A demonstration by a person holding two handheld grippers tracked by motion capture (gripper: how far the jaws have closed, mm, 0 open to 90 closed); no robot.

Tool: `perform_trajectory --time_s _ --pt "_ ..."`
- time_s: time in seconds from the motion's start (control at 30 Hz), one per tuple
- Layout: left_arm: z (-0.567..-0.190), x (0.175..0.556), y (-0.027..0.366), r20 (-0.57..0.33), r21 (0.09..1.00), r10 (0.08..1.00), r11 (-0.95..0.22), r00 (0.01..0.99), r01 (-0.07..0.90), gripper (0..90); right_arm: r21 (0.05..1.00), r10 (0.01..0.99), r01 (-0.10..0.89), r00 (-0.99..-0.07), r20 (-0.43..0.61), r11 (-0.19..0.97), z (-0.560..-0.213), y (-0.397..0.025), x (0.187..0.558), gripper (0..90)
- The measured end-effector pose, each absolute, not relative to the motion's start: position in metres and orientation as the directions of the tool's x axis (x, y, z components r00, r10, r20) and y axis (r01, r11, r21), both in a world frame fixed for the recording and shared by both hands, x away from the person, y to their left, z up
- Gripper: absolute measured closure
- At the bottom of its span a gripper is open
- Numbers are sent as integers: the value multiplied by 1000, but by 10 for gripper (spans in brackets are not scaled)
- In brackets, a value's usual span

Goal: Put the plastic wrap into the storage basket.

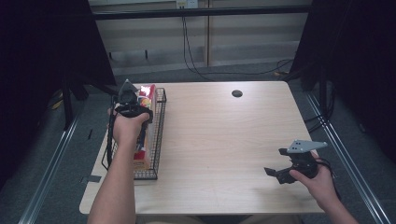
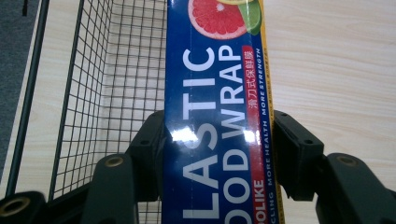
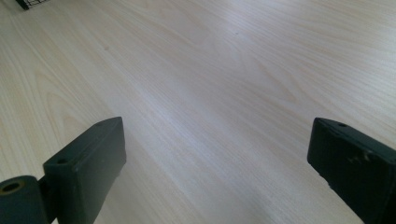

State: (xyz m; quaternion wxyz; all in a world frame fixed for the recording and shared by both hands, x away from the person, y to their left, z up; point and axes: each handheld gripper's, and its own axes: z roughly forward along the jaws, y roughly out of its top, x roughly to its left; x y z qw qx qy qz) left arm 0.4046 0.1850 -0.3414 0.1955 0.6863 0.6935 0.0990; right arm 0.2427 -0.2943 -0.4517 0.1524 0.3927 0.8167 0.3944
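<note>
The tabletop (image 1: 219,140) fills most of the high view, with a black wire basket (image 1: 160,122) at its left edge. The left hand-held gripper (image 2: 217,140) is clamped on a blue plastic wrap box (image 2: 217,116); only its own view shows the white lettering and grapefruit picture up close. Lower right, the right hand-held gripper (image 1: 280,173) has jaws spread wide over bare wood.

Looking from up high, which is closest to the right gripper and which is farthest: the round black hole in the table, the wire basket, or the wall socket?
From the right gripper:
1. Hole, on the table's far side.
2. Basket, along the table's left edge.
3. Socket, up on the back wall.
</note>
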Motion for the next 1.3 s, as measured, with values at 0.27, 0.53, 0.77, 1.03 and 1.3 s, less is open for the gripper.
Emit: perform_trajectory --time_s 0.27,0.53,0.77,1.03,1.3 --pt "-347 403 191 -132 400 991 54 -1 915 439 762 761 525 -645 67 378 -452 -294 243 39" --pt "-354 401 195 -140 392 990 60 -5 918 439 763 761 526 -645 70 376 -451 -294 242 39" --pt "-361 399 199 -134 381 991 55 -3 923 438 763 760 524 -647 67 379 -451 -295 243 40" --pt "-365 397 206 -132 377 991 58 -8 924 438 763 759 521 -648 62 382 -452 -294 243 40" --pt "-369 396 210 -140 372 990 60 -8 926 437 763 759 523 -647 66 380 -451 -294 243 40"
